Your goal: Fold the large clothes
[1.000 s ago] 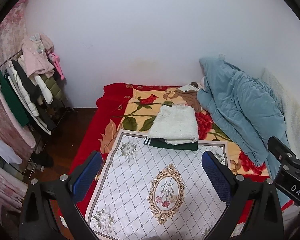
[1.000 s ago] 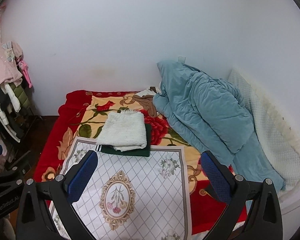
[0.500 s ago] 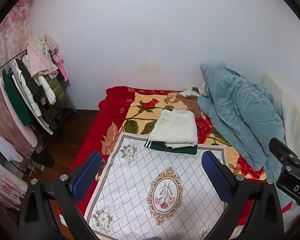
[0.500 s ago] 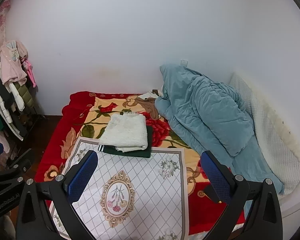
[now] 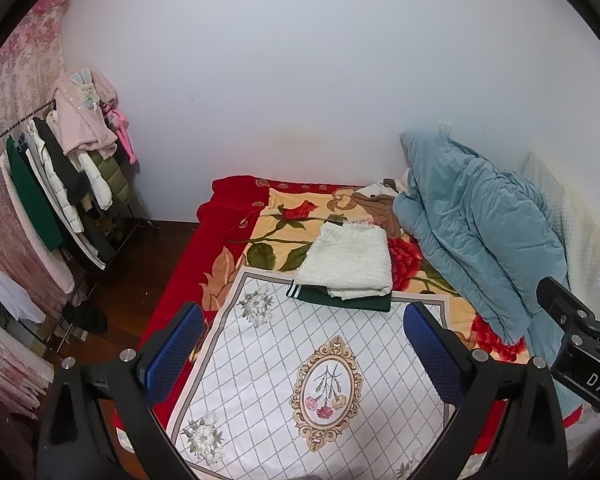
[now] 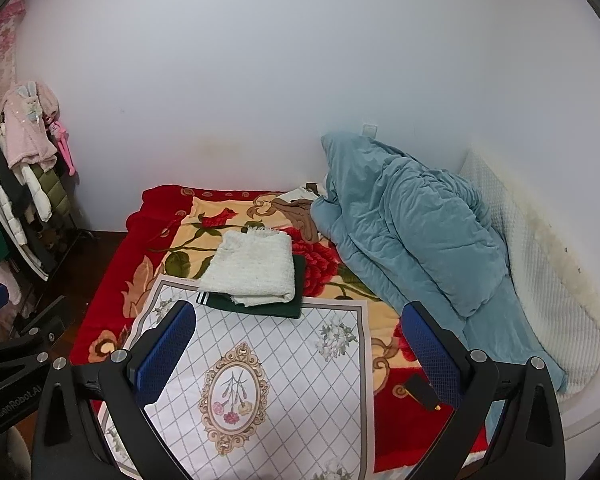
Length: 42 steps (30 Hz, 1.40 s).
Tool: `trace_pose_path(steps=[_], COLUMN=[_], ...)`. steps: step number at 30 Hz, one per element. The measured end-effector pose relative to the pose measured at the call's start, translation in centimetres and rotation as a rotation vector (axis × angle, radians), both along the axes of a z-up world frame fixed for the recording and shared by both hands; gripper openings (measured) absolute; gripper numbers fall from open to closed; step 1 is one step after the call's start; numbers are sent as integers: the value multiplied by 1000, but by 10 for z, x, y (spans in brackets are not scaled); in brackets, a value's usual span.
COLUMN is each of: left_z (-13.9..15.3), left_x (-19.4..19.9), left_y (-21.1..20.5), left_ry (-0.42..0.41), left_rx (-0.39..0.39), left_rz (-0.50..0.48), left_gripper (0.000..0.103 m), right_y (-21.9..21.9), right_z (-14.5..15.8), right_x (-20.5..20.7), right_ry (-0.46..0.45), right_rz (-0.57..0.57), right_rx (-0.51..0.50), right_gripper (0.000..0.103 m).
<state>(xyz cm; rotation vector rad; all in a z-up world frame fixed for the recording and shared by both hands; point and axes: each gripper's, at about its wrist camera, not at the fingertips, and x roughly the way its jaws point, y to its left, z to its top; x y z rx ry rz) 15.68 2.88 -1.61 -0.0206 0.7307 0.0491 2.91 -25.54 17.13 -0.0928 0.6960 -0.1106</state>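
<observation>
A folded white knit garment lies on top of a folded dark green garment at the far edge of a white diamond-patterned cloth spread on the bed. The stack also shows in the right wrist view, on the same cloth. My left gripper is open and empty, held above the cloth, well short of the stack. My right gripper is open and empty, likewise above the cloth.
A red floral blanket covers the bed. A bunched teal duvet lies along the right, by a white padded wall panel. A loaded clothes rack stands at left. A small black object lies on the blanket.
Both grippers have drawn back and up from the bed, so the folded stack sits farther away. Nothing on the bed has moved.
</observation>
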Motion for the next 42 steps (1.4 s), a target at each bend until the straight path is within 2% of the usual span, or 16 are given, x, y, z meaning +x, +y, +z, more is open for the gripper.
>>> trace_pose_path(steps=[17, 42], left_z=[14, 17], left_x=[-11, -17], left_y=[-5, -7], left_ry=[-30, -36], left_rx=[-5, -5], left_rz=[16, 12], left_gripper=[102, 102], right_y=[-3, -13], right_z=[2, 12], right_x=[-5, -19], right_ry=[-6, -29], right_rz=[-3, -27], right_rx=[3, -3], right_gripper=[103, 103])
